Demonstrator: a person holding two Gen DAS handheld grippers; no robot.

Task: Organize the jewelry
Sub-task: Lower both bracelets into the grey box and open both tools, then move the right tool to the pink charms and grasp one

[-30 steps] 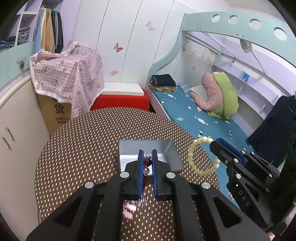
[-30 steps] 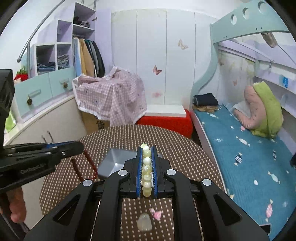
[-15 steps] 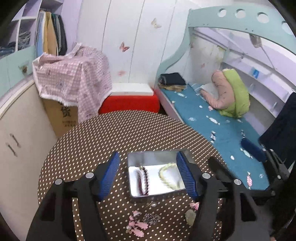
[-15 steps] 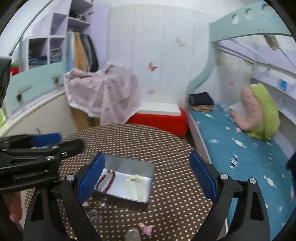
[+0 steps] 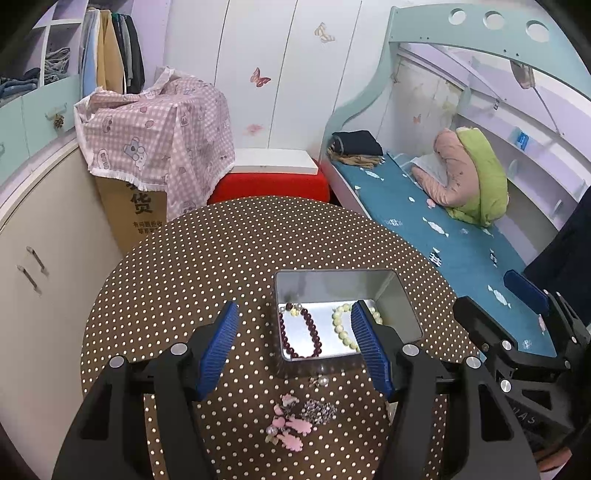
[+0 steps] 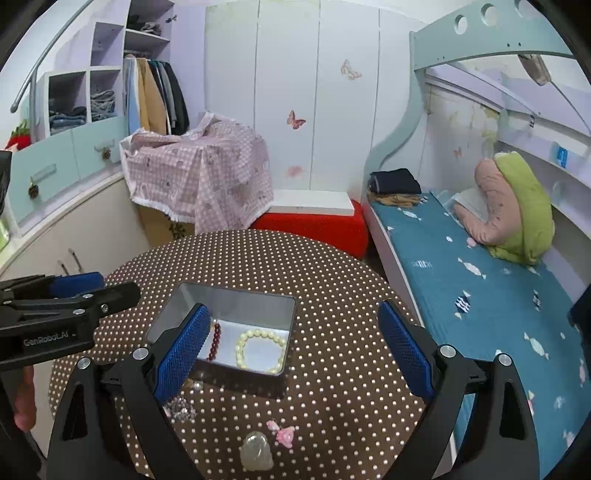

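I have let go with both sets of fingers, left gripper [image 5: 295, 347] and right gripper [image 6: 295, 347] now spread and empty, so the dark red bead bracelet [image 5: 300, 336] and pale cream bead bracelet [image 6: 261, 350] lie in the rectangular silver tin [image 6: 236, 295] at frame centre, leaving the pink flower trinkets [image 5: 290, 428] low on the polka-dot desk [image 5: 207, 251].

Both views are evenly lit by soft indoor light, bright enough to read colours cleanly, with no hard shadows. The metal tin [image 5: 395, 295] throws back a pale sheen from its inner walls and floor, and its near side casts a dim shadow on the dotted surface [image 5: 221, 258]. Fisheye distortion bends the wardrobe doors [image 6: 288, 92] and the bed frame [image 5: 480, 33] into curves, and black vignette fills the corners. Focus is sharp across the middle; the right wrist view looks slightly softer and grainier, especially on the far wall.
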